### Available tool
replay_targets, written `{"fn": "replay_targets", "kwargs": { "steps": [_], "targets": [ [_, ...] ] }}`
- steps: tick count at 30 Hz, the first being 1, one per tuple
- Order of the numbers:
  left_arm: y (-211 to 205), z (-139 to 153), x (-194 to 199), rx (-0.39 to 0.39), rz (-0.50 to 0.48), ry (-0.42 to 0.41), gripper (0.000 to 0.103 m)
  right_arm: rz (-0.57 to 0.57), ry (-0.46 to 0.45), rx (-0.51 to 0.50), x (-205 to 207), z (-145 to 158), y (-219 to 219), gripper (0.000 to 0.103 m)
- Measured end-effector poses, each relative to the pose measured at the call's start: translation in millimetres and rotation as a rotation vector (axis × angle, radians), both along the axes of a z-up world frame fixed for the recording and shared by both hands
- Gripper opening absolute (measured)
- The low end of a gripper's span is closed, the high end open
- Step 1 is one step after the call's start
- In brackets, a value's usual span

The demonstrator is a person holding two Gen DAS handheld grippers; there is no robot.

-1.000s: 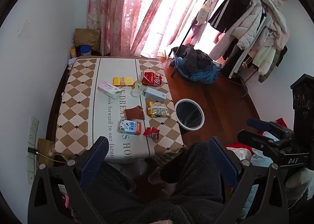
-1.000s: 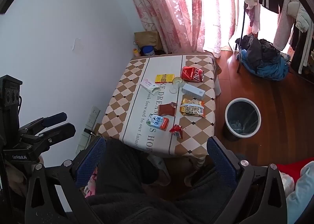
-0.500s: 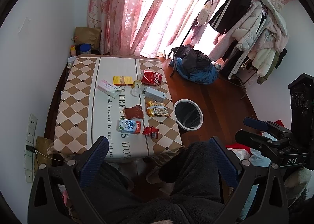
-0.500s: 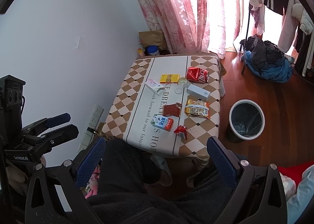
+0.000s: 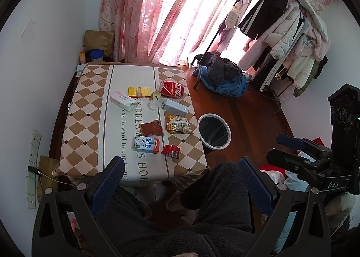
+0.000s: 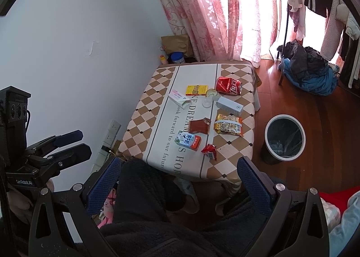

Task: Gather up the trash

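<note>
Trash lies on a low table with a checked cloth: a milk carton, a small red wrapper, a brown wrapper, a yellow snack bag, a white box, a red chip bag, a yellow box and a pink box. A round bin stands on the floor right of the table. My left gripper and right gripper both hang open and empty, high above a person's lap in dark fleece, well short of the table. The right wrist view shows the same carton and bin.
Pink curtains cover the window behind the table. A clothes rack with coats and a heap of clothes stand at the back right on the wood floor. A white wall with sockets runs along the table's left side.
Both cameras have drifted slightly, so the table sits a little differently in each view. Nothing on the table has moved, and both grippers stay open.
</note>
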State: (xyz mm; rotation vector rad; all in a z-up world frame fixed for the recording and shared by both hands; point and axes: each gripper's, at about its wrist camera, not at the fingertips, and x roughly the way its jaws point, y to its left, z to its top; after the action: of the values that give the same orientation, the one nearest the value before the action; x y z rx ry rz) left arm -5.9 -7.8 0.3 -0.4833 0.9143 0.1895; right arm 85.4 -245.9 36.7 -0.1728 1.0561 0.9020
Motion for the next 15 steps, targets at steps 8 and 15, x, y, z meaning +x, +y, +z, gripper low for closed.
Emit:
{"fn": "replay_targets", "kwargs": {
  "steps": [8, 15],
  "targets": [
    [-2.5, -0.1, 2.8, -0.006, -0.01, -0.004, 0.103, -0.002, 0.002, 0.002, -2.2, -1.7, 0.9, 0.103],
    [-0.8, -0.2, 2.3, -0.006, -0.009, -0.005, 0.103, -0.001, 0.003, 0.006, 0.8, -0.9, -2.5, 0.103]
  ]
}}
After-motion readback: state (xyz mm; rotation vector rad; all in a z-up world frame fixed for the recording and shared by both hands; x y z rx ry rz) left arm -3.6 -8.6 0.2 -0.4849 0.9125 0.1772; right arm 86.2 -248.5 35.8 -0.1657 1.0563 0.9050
